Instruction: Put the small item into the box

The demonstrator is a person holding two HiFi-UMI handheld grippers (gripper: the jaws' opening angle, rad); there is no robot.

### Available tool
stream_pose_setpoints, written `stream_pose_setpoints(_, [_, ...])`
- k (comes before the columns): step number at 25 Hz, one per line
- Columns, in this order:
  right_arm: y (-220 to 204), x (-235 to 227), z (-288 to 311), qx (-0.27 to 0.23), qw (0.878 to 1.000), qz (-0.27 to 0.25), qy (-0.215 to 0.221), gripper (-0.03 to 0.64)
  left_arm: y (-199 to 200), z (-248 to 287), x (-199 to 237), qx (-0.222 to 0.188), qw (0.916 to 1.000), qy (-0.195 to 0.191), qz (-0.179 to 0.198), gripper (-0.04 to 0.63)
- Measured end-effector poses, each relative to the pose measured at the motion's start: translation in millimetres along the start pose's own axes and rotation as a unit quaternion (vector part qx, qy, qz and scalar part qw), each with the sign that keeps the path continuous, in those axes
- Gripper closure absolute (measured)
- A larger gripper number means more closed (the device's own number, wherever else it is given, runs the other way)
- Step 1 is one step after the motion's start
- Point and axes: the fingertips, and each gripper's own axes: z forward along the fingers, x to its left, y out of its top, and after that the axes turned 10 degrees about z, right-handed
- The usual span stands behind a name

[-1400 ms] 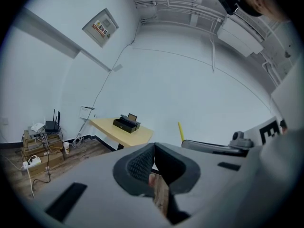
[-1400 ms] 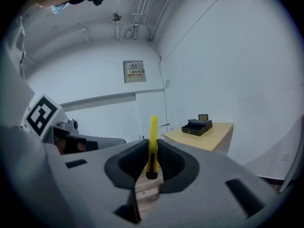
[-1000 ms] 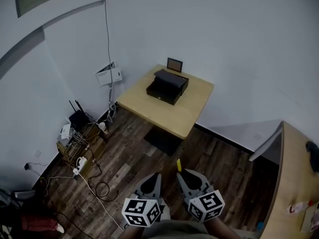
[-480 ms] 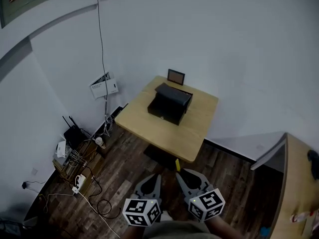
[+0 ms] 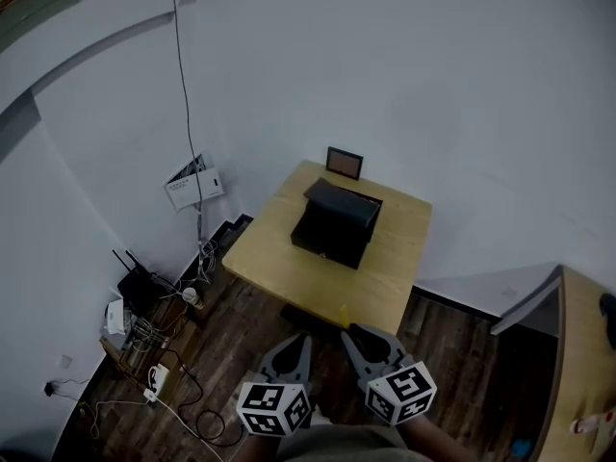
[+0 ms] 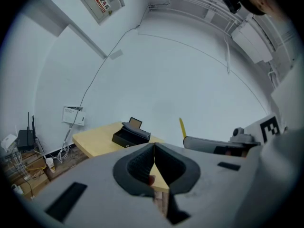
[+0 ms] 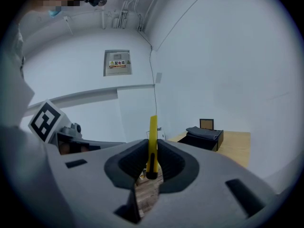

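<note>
Head view: the left gripper (image 5: 296,346) and the right gripper (image 5: 354,339) are seen side by side at the lower centre of the frame, above a wooden floor (image 5: 241,335). A light wooden table (image 5: 390,282) is located at the centre of the frame, against the white wall. A black box (image 5: 335,227) is positioned on the table, well apart from both grippers. A small framed object (image 5: 344,163) stands just behind the box. A cluster of cables (image 5: 149,330) is found at the lower left.

In the right gripper view, the jaws are closed on a slim yellow item (image 7: 152,134), which is held upright at the centre of the frame with its upper end projecting above the jaws. The box appears at the right of that frame, beyond the jaws.

In the left gripper view, the jaws are pressed together at the lower centre with nothing between them. The yellow item is visible to the right of centre.
</note>
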Motion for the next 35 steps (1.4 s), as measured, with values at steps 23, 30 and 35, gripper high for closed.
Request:
stream_pose_setpoints(23, [42,-72,115,0.008,1.000,0.008,-0.027,0.568,22,103,79,0.025,0.9996,-0.011,-0.007,0.592])
stream_pose_setpoints(30, [64,-110,162,0.032,0.999,-0.004,-0.018,0.568,39,155,101,0.032,0.9994,0.004,-0.011,0.592])
stream_pose_setpoints(35, [68,-139,193,0.057,0.998,-0.011,-0.016,0.568,42,189,113,0.044,0.9988,0.012,-0.016,0.592])
